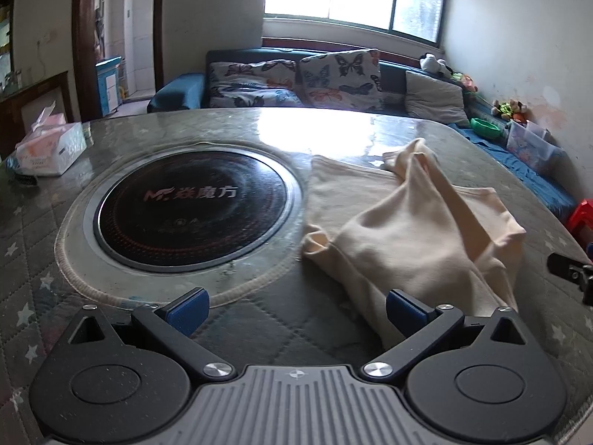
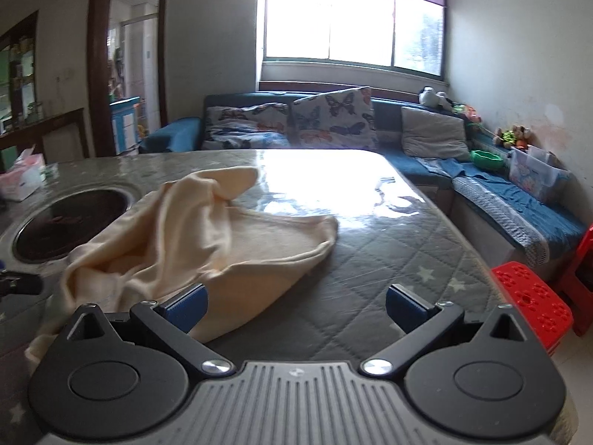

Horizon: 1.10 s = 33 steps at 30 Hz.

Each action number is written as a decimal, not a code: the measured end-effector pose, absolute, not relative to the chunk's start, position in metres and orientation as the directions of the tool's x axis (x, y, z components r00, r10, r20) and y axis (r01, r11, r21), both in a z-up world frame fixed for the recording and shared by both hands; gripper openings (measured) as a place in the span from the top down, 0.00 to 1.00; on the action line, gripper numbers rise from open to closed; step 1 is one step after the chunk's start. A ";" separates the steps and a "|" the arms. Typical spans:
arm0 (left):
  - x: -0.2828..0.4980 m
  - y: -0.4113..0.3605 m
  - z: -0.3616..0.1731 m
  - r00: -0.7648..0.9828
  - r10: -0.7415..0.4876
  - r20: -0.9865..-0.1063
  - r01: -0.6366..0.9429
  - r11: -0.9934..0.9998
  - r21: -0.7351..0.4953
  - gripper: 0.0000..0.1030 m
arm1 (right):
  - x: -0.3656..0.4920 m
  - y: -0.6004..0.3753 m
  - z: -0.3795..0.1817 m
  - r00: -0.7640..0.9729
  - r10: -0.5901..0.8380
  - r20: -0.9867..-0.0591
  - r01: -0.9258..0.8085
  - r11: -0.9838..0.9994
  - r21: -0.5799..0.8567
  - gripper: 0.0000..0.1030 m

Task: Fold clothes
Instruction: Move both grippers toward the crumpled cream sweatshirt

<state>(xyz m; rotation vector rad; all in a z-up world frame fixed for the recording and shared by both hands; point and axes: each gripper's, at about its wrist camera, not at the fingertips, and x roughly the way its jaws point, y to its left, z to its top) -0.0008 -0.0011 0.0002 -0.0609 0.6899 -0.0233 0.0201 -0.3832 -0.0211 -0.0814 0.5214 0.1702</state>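
Quilted table (image 1: 281, 319) carries one crumpled cream garment (image 1: 404, 230), one induction cooktop (image 1: 192, 204), one tissue pack (image 1: 48, 144); left gripper (image 1: 296, 309) and right gripper (image 2: 294, 307) both gape, empty.

We see a bright window (image 2: 354, 26) at twelve o'clock, its glare washing over the glossy table (image 2: 370, 244) below it. Under the sill runs a blue sofa (image 1: 178, 94) with butterfly cushions (image 1: 339, 76) and a grey pillow (image 2: 433, 137). At ten o'clock a dark-framed doorway (image 2: 129, 55) opens onto a tiled room. At three o'clock stands a pale, stained wall (image 2: 519, 55); at four o'clock, a red stool (image 2: 530, 304).
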 end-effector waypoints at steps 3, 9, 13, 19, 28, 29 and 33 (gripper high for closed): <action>-0.005 -0.007 0.001 0.771 -0.050 -0.635 0.012 0.998 -0.064 0.00 | 0.021 -0.385 -0.024 0.850 0.126 -0.512 -0.172 0.984 -0.044 0.00; -0.013 -0.018 0.004 0.770 -0.068 -0.634 0.034 0.997 -0.065 0.00 | 0.003 -0.366 -0.028 0.851 0.137 -0.507 -0.196 0.978 -0.065 0.00; -0.018 -0.025 0.005 0.769 -0.079 -0.634 0.048 0.997 -0.066 0.00 | 0.006 -0.381 -0.028 0.813 0.215 -0.541 -0.260 0.965 -0.007 0.00; -0.025 -0.036 0.007 0.767 -0.096 -0.634 0.072 0.995 -0.063 0.00 | -0.003 -0.375 -0.028 0.800 0.222 -0.557 -0.265 0.964 0.004 0.00; -0.026 -0.045 0.007 0.760 -0.109 -0.640 0.091 0.994 -0.062 0.00 | -0.006 -0.375 -0.026 0.794 0.225 -0.564 -0.260 0.966 0.020 0.00; -0.026 -0.046 0.007 0.760 -0.109 -0.641 0.092 0.994 -0.061 0.00 | -0.005 -0.376 -0.026 0.794 0.226 -0.564 -0.260 0.965 0.022 0.00; -0.024 -0.048 0.007 0.757 -0.111 -0.644 0.093 0.994 -0.062 0.00 | -0.005 -0.376 -0.025 0.794 0.228 -0.563 -0.260 0.965 0.025 0.00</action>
